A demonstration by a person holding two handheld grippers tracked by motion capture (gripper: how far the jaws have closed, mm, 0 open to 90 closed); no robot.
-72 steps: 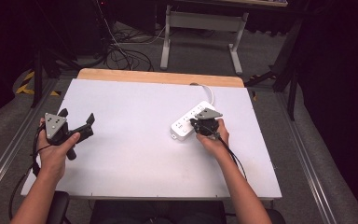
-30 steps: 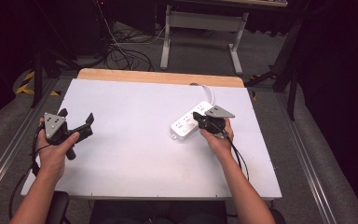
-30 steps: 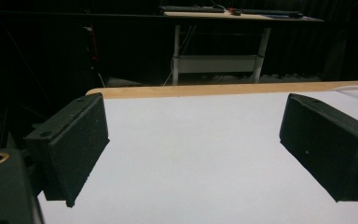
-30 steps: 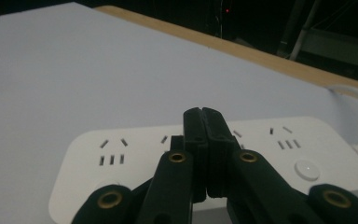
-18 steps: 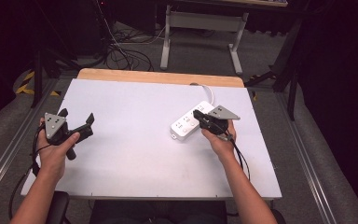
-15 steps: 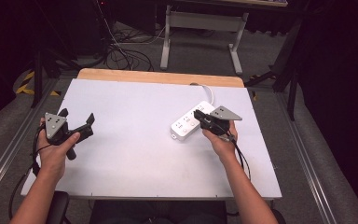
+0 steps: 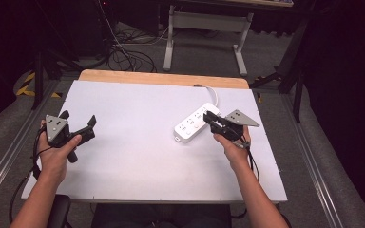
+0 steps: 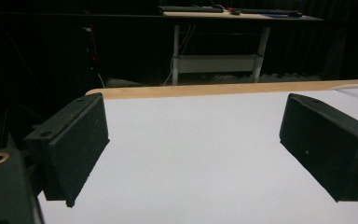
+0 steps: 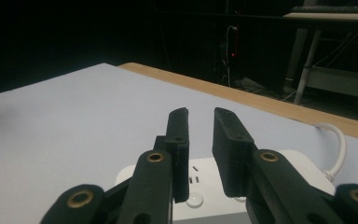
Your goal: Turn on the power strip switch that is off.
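Observation:
A white power strip (image 7: pixel 192 124) lies at an angle on the right half of the white table (image 7: pixel 133 156), its white cable (image 7: pixel 210 91) curling off toward the far wooden edge. My right gripper (image 7: pixel 211 117) hovers at the strip's right end, jaws almost together with a thin gap and nothing between them. In the right gripper view that gripper (image 9: pixel 200 116) is just above the strip (image 9: pixel 303 163), whose round button (image 9: pixel 194 200) shows below the jaws. My left gripper (image 7: pixel 79 119) is held at the table's left edge, wide open and empty; between its jaws (image 8: pixel 193 123) is bare table top.
A wooden strip (image 7: pixel 161 78) runs along the table's far edge. Beyond it are a metal desk frame (image 7: pixel 204 28) and floor cables (image 7: pixel 123 52) in a dark room. Grey rails (image 7: pixel 313 161) flank the table.
My right gripper has drawn back a little to the right, from over the power strip's near end to beside it. The left gripper has not moved.

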